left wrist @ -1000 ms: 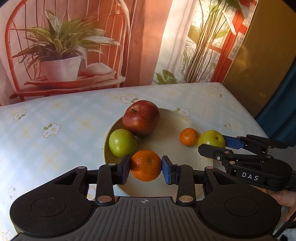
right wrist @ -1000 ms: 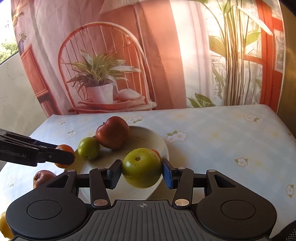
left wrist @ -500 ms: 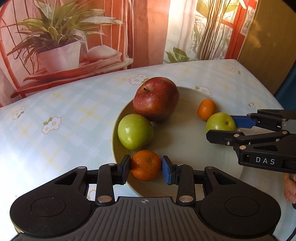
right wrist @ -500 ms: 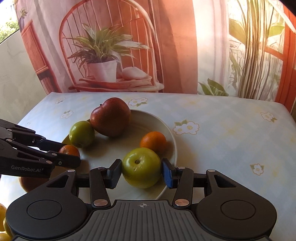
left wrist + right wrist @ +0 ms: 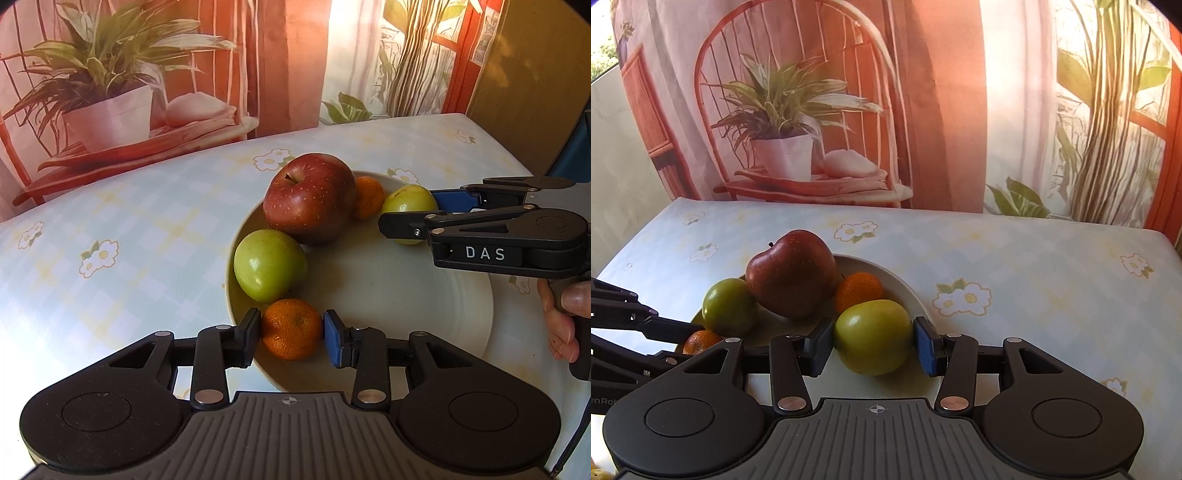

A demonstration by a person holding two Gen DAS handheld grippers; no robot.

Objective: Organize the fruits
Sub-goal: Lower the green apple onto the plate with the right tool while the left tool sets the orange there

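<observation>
Two fruits are coming down onto the wide cream ceramic plate together. Since a second ago the left gripper has sunk to the plate's near rim, low centre of the left view, jaws clamped on the small orange mandarin, which now looks to be resting on the plate. The right gripper has slid its round green apple inward across the plate, jaws pressed on both sides, and parked it just beside a second mandarin behind it. My read: both pieces are about placed, so release comes next. Count on the plate: one big dark red apple at the back, two green apples, the free one on the left, and two mandarins, five in all. The bench wears a pale flowered cloth; more fruit lies off the plate at the right view's lower left edge, too cropped to count.
</observation>
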